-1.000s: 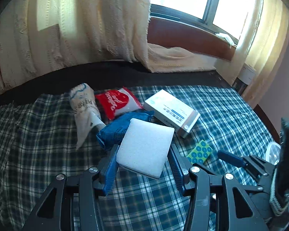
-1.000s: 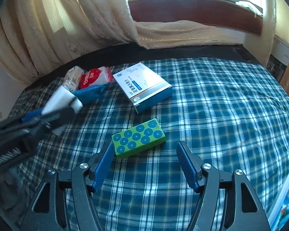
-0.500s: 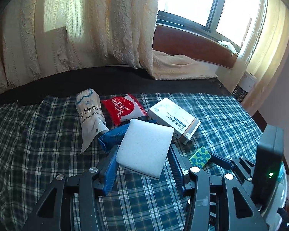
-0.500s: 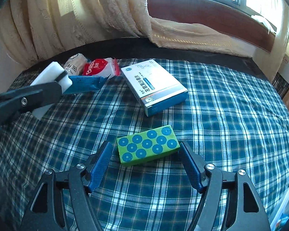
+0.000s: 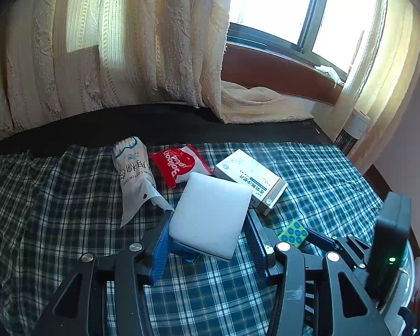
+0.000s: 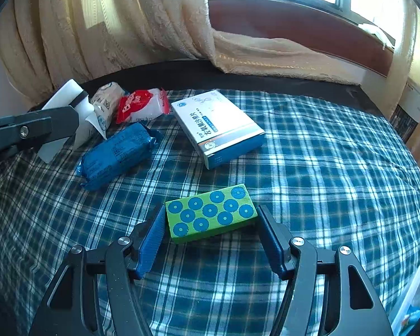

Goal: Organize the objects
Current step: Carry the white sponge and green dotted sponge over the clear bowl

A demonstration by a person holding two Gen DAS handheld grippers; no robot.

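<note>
Left gripper (image 5: 207, 238) jaws clamp soft white foam sponge (image 5: 211, 215); right gripper (image 6: 210, 235) jaws closing around stiff, light green dotted block's (image 6: 211, 212) short ends.

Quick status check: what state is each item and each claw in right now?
White sponge: gripped in left claw, lifted.
Green dotted block: on cloth, between the closing right claw pads.
Blue packet: lying flat.
Medicine box: lying flat, closed.
Red packet: lying flat.
Cotton swab bag: lying flat.
</note>
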